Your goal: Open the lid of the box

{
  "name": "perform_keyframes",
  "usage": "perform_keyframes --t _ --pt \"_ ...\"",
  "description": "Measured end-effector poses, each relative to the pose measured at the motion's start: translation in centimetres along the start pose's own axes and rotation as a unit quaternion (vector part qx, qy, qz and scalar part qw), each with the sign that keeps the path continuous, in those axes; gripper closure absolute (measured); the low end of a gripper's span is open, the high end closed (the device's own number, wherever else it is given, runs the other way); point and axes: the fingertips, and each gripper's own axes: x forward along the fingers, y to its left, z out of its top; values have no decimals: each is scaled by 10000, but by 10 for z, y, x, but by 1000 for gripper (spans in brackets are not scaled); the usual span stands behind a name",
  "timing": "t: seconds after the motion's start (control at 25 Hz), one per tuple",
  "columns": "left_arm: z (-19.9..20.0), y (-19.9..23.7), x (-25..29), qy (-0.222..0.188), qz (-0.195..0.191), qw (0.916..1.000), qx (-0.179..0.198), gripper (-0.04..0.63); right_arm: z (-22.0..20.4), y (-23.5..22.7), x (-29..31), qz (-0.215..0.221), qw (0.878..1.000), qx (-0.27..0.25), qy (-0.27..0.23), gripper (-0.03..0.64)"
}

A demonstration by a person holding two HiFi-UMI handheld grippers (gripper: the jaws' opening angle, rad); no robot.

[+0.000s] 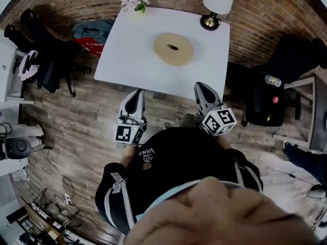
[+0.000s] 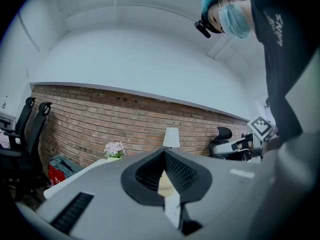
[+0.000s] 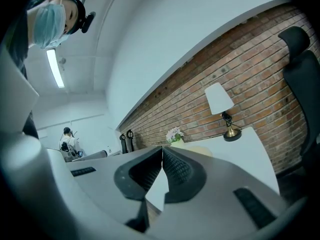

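Brick walling (image 2: pixel 125 119) is backing the white table (image 1: pixel 204 75), which is carrying the round box (image 1: pixel 173 48) at its centre, while the left gripper (image 1: pixel 137 92) and right gripper (image 1: pixel 200 86) are hovering clenched, empty, off its near edge.

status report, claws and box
Left claw and right claw shut, empty, just short of table. Round box mid-table, closed. Nothing between claws and box.
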Motion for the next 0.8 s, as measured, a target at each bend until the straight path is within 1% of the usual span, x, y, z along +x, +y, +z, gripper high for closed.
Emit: perform_keyframes --t 0.32,0.56,0.8 --pt "-3 2 37 39 -96 9999 -51 586 16 -29 17 -122 9999 65 -55 614" --pt "0 5 70 83 -204 9996 159 586 33 -51 40 -92 9998 101 -171 614" --pt "-5 3 108 75 -307 9993 207 586 40 -77 54 -113 9995 190 -214 614"
